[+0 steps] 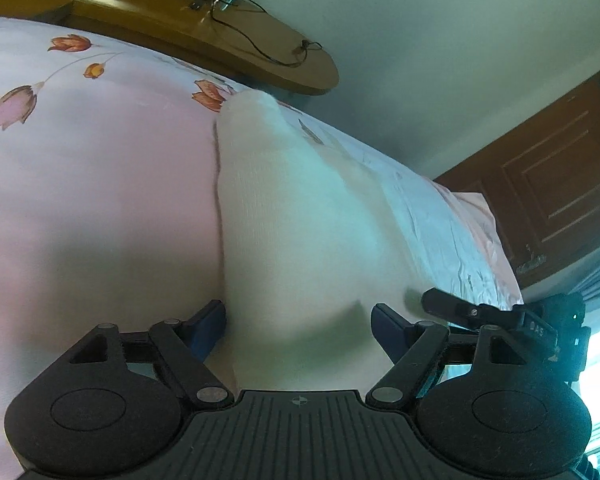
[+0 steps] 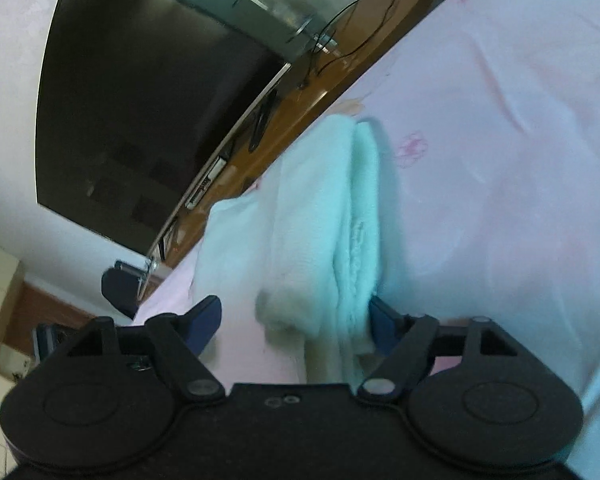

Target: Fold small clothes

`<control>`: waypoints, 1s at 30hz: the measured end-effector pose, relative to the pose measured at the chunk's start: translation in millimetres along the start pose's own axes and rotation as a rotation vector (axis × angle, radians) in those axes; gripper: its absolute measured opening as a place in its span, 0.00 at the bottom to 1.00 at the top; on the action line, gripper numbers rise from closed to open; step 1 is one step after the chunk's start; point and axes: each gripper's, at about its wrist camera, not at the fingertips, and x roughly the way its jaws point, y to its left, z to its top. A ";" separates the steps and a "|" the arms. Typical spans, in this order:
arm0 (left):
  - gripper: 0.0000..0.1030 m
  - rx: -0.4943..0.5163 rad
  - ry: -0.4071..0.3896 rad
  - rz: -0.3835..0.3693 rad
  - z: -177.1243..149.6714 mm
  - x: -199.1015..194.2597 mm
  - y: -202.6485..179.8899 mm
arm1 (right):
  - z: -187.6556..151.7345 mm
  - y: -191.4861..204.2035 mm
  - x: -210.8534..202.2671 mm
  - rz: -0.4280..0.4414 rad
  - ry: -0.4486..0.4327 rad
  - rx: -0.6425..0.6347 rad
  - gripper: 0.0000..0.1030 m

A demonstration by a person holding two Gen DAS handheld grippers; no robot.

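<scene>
Both tools (image 1: 299, 326) (image 2: 296, 322) gape around white cloth (image 1: 300, 220)

We look across a bed spread with a pale pink sheet (image 1: 80, 184) printed with orange and pink tulips, and beyond its far edge runs a curved wooden shelf (image 1: 204, 28) strewn with thin black cables. A large dark television screen (image 2: 140, 112) hangs on the pale wall (image 1: 440, 40) above that shelf. To the right we see a brown panelled wooden door (image 1: 560, 196), and bright daylight pours in at the near right edge.
</scene>
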 end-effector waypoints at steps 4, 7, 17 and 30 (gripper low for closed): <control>0.76 -0.013 -0.008 -0.015 1.6 1.4 3.3 | -0.8 -8.9 -11.5 -0.021 0.032 -0.027 0.48; 0.76 -0.045 -0.029 -0.016 11.4 10.4 2.9 | 0.2 -11.3 -7.6 -0.011 0.036 -0.022 0.49; 0.42 0.344 -0.113 0.382 2.1 36.5 -86.6 | -17.3 55.4 20.8 -0.292 -0.032 -0.370 0.34; 0.34 0.420 -0.171 0.442 -8.5 -18.8 -108.5 | -43.8 119.0 8.8 -0.374 -0.099 -0.542 0.30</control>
